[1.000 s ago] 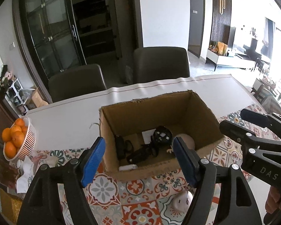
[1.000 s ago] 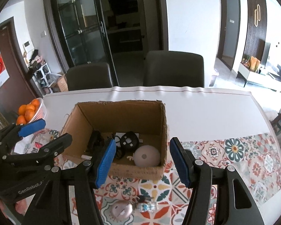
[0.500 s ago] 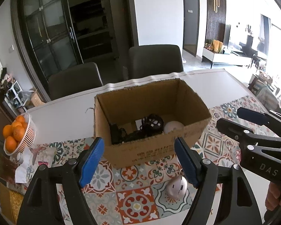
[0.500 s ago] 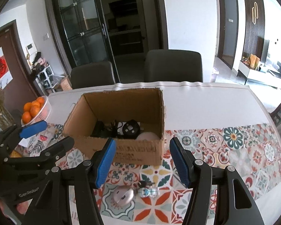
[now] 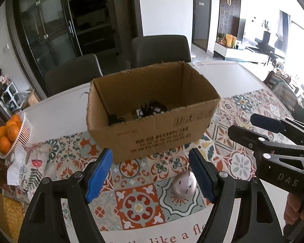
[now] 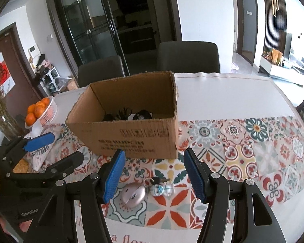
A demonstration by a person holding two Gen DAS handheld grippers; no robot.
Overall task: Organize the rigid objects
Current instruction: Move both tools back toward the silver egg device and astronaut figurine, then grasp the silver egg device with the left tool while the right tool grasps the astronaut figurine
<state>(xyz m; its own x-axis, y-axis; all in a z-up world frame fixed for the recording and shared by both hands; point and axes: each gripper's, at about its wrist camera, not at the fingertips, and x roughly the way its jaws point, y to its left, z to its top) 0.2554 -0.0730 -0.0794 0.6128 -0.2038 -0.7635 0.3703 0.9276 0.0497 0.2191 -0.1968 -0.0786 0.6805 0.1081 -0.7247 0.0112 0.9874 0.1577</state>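
Note:
An open cardboard box (image 5: 152, 109) (image 6: 129, 125) stands on the patterned table runner (image 5: 229, 154) with dark items inside. In front of it lie a pinkish computer mouse (image 5: 184, 185) (image 6: 132, 195) and a key ring with a small white figure (image 6: 161, 188). My left gripper (image 5: 152, 174) is open above the runner, the mouse just by its right finger. My right gripper (image 6: 154, 175) is open too, hovering over the mouse and key ring, nothing between its pads. Each gripper also shows at the side of the other's view.
A white basket of oranges (image 5: 12, 135) (image 6: 41, 109) sits at the table's left, beside a floral cloth (image 5: 32, 164). Two dark chairs (image 5: 160, 50) stand behind the table (image 6: 223, 95). A person's hand (image 5: 295, 208) holds the right gripper.
Both grippers have pulled back toward the near edge and sunk lower; the box now looks farther and its contents are mostly hidden. Mouse and key ring are now in front of the fingers.

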